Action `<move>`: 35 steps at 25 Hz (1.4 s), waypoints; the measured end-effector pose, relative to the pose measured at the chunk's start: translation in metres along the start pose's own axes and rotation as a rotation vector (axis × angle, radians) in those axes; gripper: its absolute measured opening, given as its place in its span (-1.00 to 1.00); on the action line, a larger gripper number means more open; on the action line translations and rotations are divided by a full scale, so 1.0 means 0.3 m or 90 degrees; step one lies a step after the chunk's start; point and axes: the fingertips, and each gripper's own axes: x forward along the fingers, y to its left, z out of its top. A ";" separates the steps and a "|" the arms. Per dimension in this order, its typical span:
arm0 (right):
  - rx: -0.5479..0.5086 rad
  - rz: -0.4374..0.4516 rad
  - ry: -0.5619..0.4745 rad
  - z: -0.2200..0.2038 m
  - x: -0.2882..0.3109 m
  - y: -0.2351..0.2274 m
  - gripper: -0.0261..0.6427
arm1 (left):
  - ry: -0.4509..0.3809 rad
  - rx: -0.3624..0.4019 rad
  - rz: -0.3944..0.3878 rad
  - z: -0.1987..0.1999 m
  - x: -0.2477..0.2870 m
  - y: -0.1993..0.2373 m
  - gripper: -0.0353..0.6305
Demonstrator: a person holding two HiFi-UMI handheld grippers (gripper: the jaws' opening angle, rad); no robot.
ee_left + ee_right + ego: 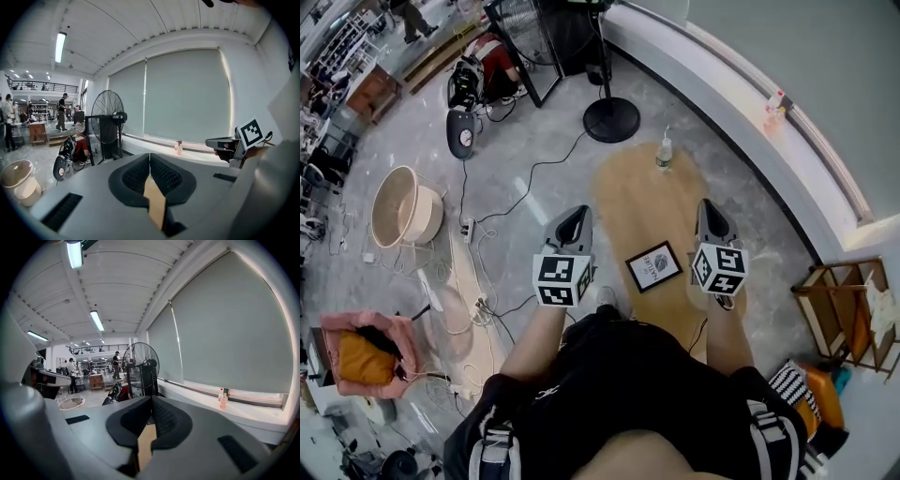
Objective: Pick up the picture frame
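The picture frame (pixel 654 266) lies flat on the wooden table (pixel 637 202), towards its near end, with bare tabletop on every side of it. The left gripper (pixel 575 217) hangs at the table's left edge and the right gripper (pixel 709 212) at its right edge, with the frame between them and touching neither. Both have their jaws pressed together with nothing between them. A bottle (pixel 664 152) stands at the far end. A fan base (pixel 610 120) sits on the floor beyond it, and a wooden rack (pixel 848 300) stands well off to the right.

Large open workshop hall: ceiling strip lights (pixel 60 46), mezzanine railing (pixel 44 86), industrial pedestal fan (pixel 107 117), floor cables (pixel 539 166).
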 end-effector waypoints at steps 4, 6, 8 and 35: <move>-0.005 0.058 0.064 -0.098 0.042 0.017 -0.80 | 0.056 -0.031 -0.012 -0.092 0.055 0.016 -0.29; 0.007 0.095 0.111 -0.168 0.067 0.022 -0.45 | 0.094 -0.037 -0.020 -0.157 0.087 0.018 -0.23; 0.000 0.102 0.154 -0.235 0.086 0.008 -0.45 | 0.131 -0.038 -0.024 -0.226 0.114 0.019 -0.22; -0.062 0.169 0.565 -1.306 0.382 -0.109 -0.49 | 0.518 -0.257 -0.173 -1.473 0.523 -0.180 -0.22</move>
